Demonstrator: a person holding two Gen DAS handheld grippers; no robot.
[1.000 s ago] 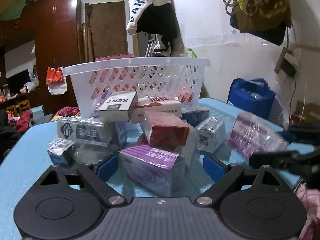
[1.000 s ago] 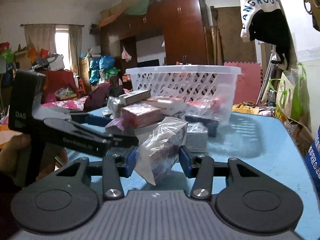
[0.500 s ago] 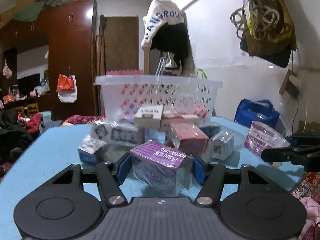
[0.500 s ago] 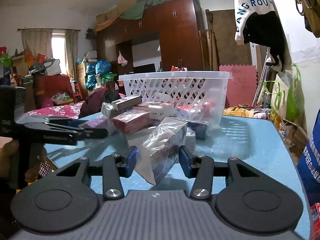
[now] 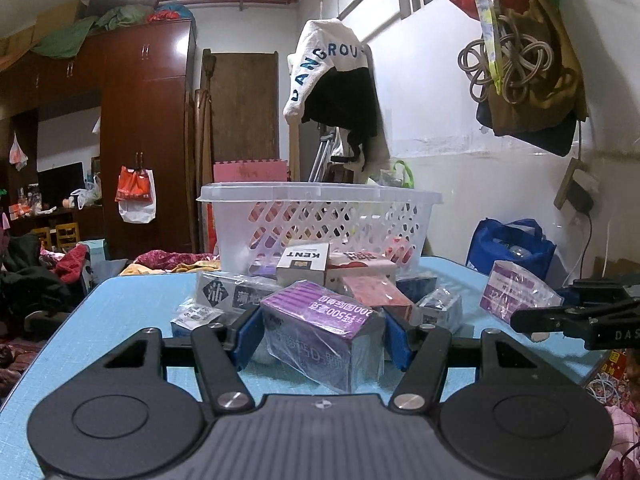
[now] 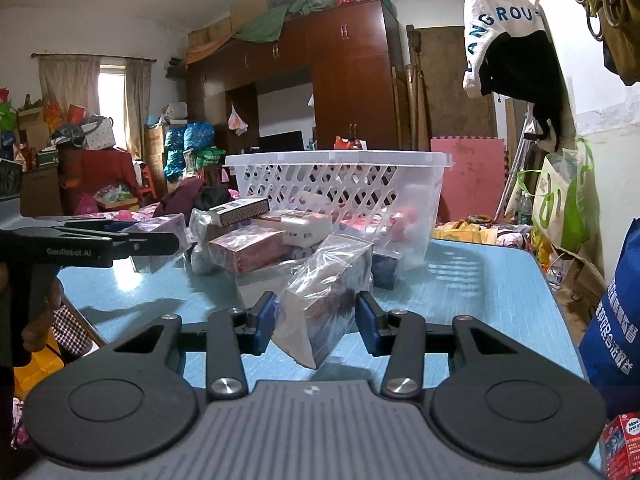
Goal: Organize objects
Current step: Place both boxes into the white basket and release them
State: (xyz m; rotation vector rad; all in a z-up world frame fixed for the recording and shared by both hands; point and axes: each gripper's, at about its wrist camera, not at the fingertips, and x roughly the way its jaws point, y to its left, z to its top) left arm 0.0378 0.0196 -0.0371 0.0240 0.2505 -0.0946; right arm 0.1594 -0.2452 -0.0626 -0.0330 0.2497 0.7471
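My left gripper [image 5: 322, 338] is shut on a purple plastic-wrapped box [image 5: 320, 334] and holds it near the front of the blue table [image 5: 128, 304]. My right gripper [image 6: 316, 320] is shut on a second plastic-wrapped box [image 6: 326, 288]; that box also shows in the left wrist view [image 5: 516, 294]. A pile of small boxes lies behind, among them a white KENT pack [image 5: 302, 262], a red box [image 5: 376, 290] and a grey box [image 5: 236, 292]. A white lattice basket [image 5: 320, 216] stands behind the pile and also shows in the right wrist view [image 6: 340, 188].
A blue bag [image 5: 514, 246] stands at the table's right. A dark wardrobe [image 5: 144, 140] and a hanging white and black garment [image 5: 336, 80] are behind. Clutter fills the room to the left [image 6: 80, 160]. The table's right edge [image 6: 560, 300] is near the wall.
My left gripper has shut on the purple box and drawn back from the pile with it. My right gripper still holds its box and has pulled back a little.
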